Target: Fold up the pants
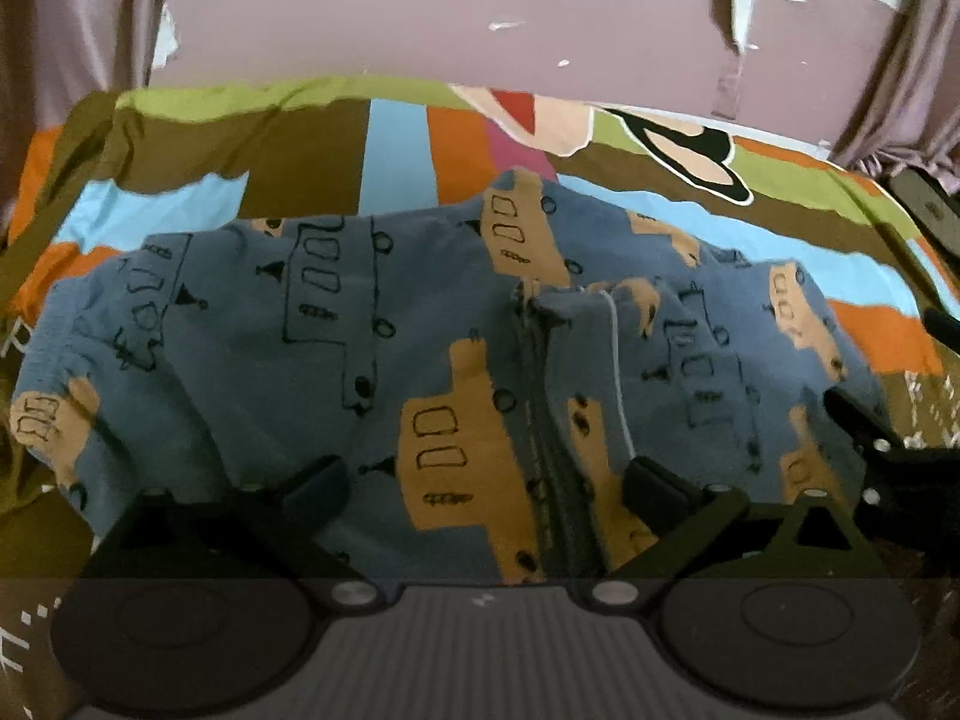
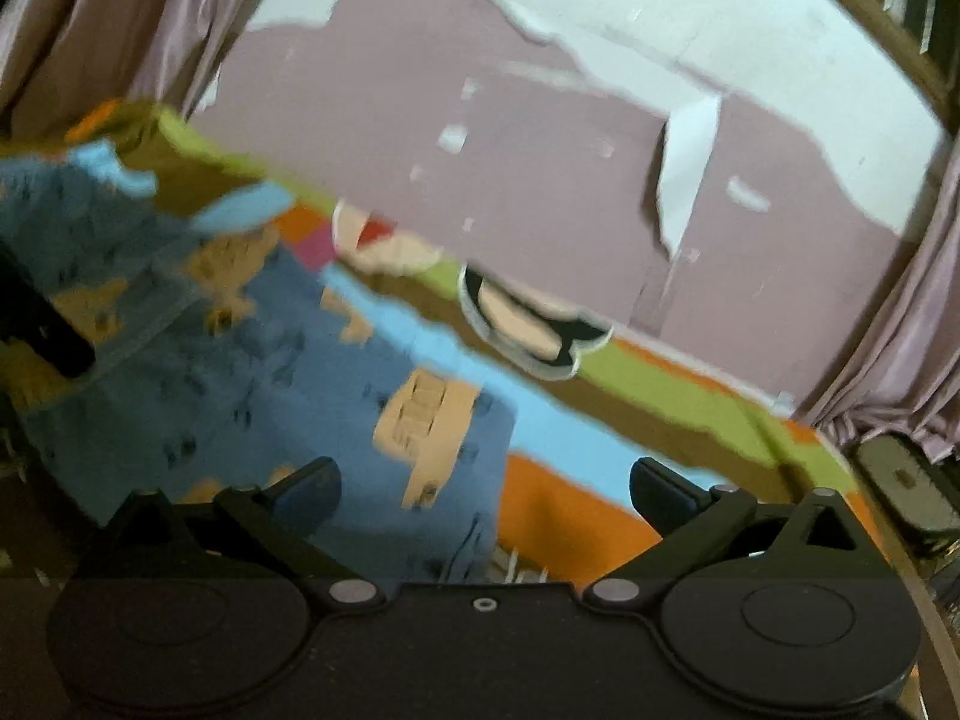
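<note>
Blue pants (image 1: 336,360) printed with tan trucks lie bunched across a striped bedspread (image 1: 396,144), a dark seam running down their middle. My left gripper (image 1: 486,489) hovers over their near edge with its jaws spread wide and only cloth below them. In the blurred right wrist view the same pants (image 2: 252,372) fill the left half. My right gripper (image 2: 486,492) stands open over the pants' right edge and the orange stripe of the bedspread (image 2: 558,516). The other gripper's dark fingers (image 1: 864,420) show at the right of the left wrist view.
A pink wall (image 1: 420,12) with peeling paint backs the bed. Mauve curtains (image 2: 900,330) hang at both sides. A dark flat object (image 2: 906,492) lies at the bed's far right corner.
</note>
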A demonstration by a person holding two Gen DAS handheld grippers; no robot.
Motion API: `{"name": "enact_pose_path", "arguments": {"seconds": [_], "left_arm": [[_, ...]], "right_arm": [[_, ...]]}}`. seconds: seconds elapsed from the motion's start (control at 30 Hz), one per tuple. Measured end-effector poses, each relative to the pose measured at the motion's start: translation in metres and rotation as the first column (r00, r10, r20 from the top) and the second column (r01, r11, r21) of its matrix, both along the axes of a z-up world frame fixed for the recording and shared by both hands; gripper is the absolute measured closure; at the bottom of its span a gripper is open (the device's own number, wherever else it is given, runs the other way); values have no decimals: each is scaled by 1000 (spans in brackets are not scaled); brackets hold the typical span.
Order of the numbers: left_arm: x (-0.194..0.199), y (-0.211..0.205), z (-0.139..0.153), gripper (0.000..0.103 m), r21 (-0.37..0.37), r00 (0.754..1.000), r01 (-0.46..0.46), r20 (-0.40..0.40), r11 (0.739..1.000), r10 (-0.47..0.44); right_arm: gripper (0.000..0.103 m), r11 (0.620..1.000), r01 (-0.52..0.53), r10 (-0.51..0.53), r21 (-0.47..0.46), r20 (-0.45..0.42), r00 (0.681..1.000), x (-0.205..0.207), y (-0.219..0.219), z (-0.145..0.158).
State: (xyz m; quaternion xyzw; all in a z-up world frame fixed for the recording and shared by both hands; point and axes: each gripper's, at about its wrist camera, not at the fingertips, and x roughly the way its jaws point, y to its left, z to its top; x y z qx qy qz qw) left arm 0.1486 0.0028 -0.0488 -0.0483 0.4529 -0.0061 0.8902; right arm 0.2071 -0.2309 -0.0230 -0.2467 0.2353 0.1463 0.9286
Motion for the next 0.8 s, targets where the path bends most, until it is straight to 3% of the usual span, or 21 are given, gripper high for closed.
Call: {"name": "enact_pose_path", "arguments": {"seconds": [0.17, 0.37, 0.43, 0.57, 0.8], "left_arm": [[-5, -1, 9, 1, 13, 1000, -25, 17, 1000, 25], [26, -9, 25, 1, 50, 995, -22, 103, 999, 17], [42, -16, 21, 1, 85, 993, -15, 122, 996, 4], [67, -27, 2, 0, 193, 997, -12, 79, 981, -3], [53, -17, 8, 0, 111, 996, -42, 79, 993, 33]], "right_arm": [[1, 1000, 17, -17, 25, -6, 1000, 3, -5, 1], [1, 994, 57, -52, 90, -46, 998, 8, -10, 2], [1, 993, 62, -56, 100, -63, 996, 9, -11, 1], [1, 989, 75, -66, 128, -79, 995, 8, -15, 0], [1, 983, 83, -69, 163, -90, 994, 8, -20, 0]]}}
